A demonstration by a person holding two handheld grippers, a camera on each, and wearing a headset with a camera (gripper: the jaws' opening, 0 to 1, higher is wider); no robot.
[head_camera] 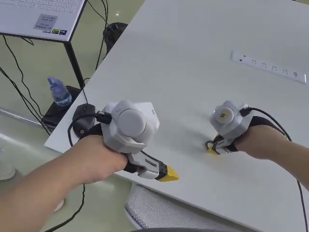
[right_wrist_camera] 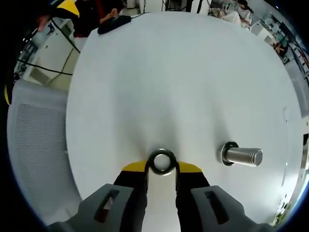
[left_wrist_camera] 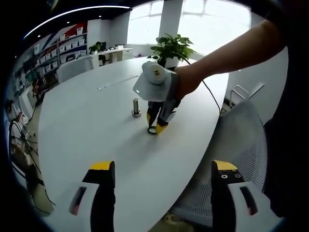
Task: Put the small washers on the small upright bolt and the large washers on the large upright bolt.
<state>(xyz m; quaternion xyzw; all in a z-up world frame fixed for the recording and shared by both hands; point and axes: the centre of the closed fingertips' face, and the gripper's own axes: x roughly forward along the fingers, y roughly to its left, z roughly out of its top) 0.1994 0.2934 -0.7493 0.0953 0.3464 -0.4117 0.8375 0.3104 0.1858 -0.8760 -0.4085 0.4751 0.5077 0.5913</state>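
My right gripper [right_wrist_camera: 162, 168] is shut on a dark ring-shaped washer [right_wrist_camera: 162, 162], held low over the white table [right_wrist_camera: 169, 72]. Just to its right in the right gripper view stands an upright threaded bolt [right_wrist_camera: 240, 156] with a dark ring at its base. The left gripper view shows the same bolt [left_wrist_camera: 136, 107] beside the right gripper [left_wrist_camera: 155, 128] and its washer [left_wrist_camera: 152, 130]. My left gripper [left_wrist_camera: 163, 166] hovers near the table's front edge, jaws wide apart and nothing between them. In the head view the left gripper [head_camera: 168, 175] is at lower centre and the right gripper [head_camera: 211, 148] is further right.
A white power strip [head_camera: 268, 67] lies at the table's far right. Off the left edge stand a laptop [head_camera: 38, 17] on a stand and a water bottle [head_camera: 59, 92] on the floor. A mesh chair [head_camera: 159, 208] sits under the front edge.
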